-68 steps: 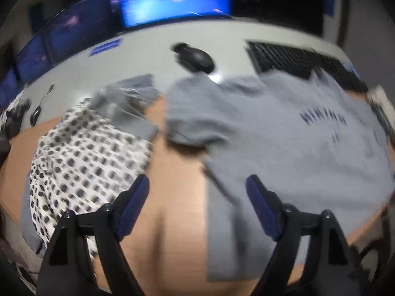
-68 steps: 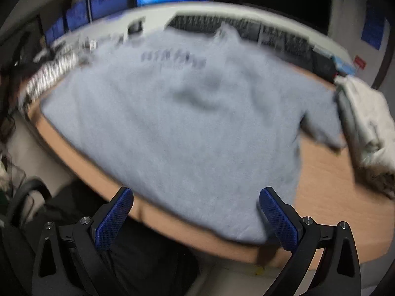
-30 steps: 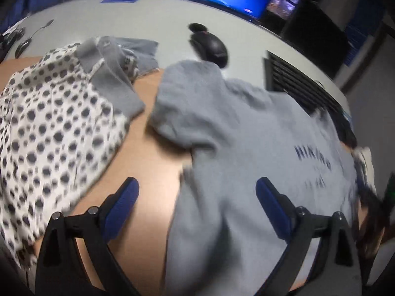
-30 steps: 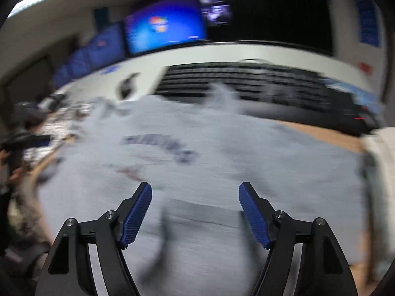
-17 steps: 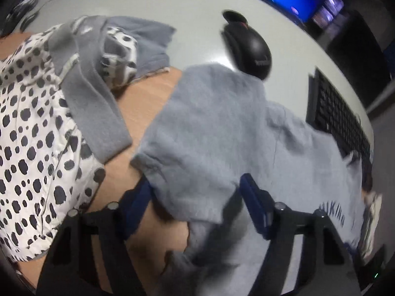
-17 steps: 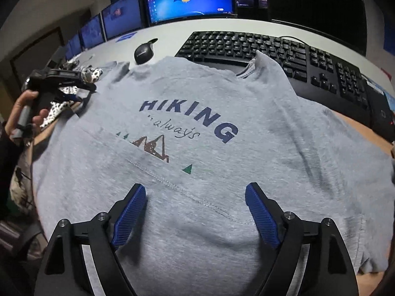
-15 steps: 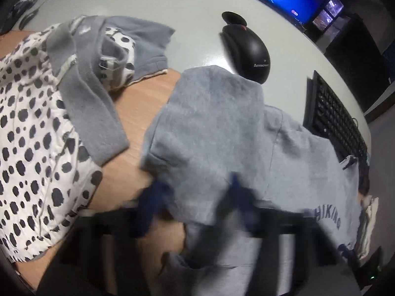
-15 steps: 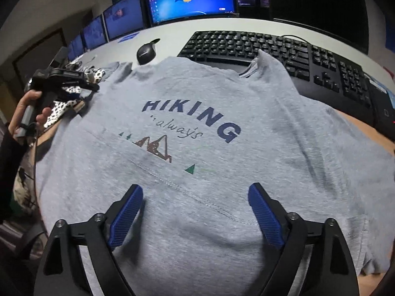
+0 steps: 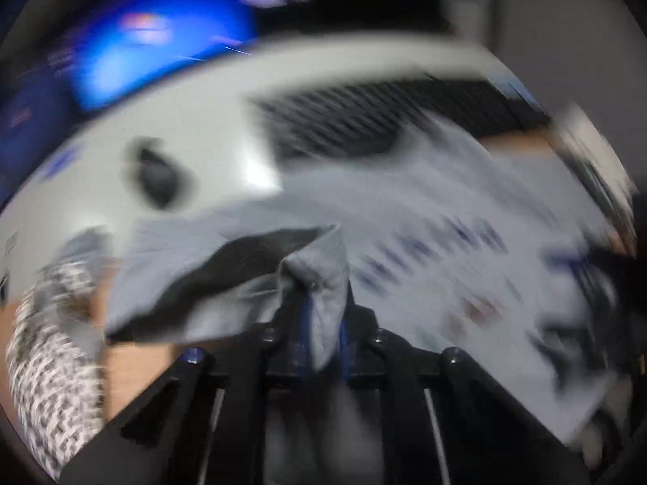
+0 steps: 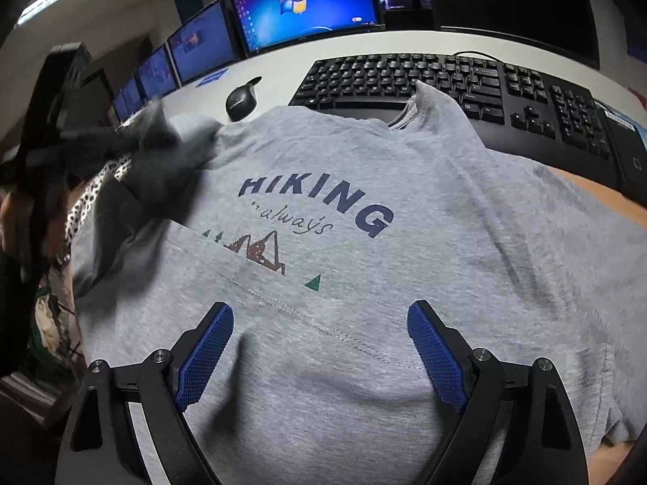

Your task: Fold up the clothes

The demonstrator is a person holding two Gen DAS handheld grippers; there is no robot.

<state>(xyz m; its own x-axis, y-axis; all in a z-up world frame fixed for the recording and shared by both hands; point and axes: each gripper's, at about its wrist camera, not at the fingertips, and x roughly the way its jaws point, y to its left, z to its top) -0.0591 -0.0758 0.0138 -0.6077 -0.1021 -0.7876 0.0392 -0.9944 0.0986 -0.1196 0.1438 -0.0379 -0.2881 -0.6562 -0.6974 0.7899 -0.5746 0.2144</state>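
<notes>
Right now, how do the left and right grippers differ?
Left gripper: jaws closing on a bunched sleeve of the gray HIKING T-shirt, lifted off the desk. Right gripper: jaws wide open, nothing between them, hovering over the shirt's lower front. Both have blue pads and point down at the same shirt.

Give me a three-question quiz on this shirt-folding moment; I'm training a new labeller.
1. True or false: the left gripper has the sleeve of the grey T-shirt between its fingers.
2. Which object does the shirt's collar lie against: A) mouse, B) keyboard, C) monitor?
3. Fill in: the right gripper hangs over the shirt's lower part with its jaws ____.

Key: 1 true; 2 B; 3 open.
</notes>
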